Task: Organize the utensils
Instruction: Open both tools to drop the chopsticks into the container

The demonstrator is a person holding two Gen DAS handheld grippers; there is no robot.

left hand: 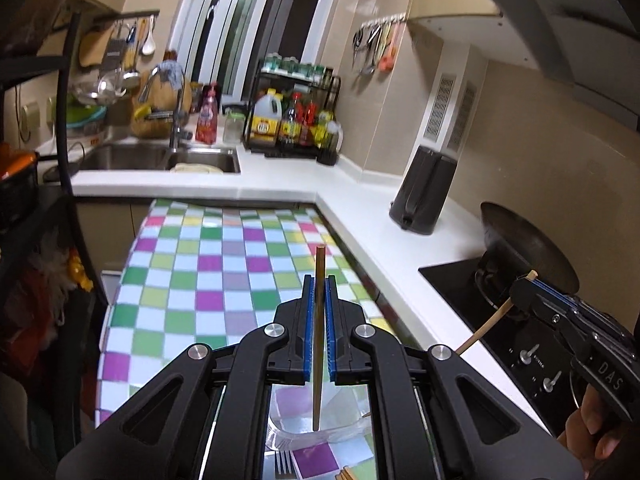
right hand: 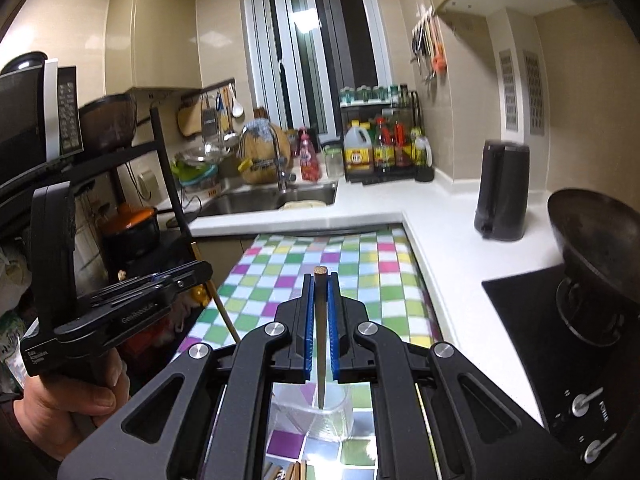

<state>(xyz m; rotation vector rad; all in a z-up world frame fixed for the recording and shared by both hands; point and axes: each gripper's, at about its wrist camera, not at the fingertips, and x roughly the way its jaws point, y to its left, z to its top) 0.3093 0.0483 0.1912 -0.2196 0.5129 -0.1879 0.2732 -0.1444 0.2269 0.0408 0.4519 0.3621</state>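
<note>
The left gripper (left hand: 319, 284) had its jaws clamped on a brown chopstick (left hand: 318, 344) that stood nearly upright between the blue pads (left hand: 307, 332), its lower tip hanging over a clear plastic container (left hand: 320, 432) on the checkered surface (left hand: 192, 280). The right gripper (right hand: 320, 282) likewise had its jaws pressed together on a second chopstick (right hand: 321, 360), whose point hung just above the rim of the same clear container (right hand: 316, 416). A fork (left hand: 283, 465) and more chopsticks (right hand: 292, 472) lay on the surface nearer the cameras, while a black kettle (right hand: 502, 190) and a dark wok (right hand: 596, 240) stood to the right.
</note>
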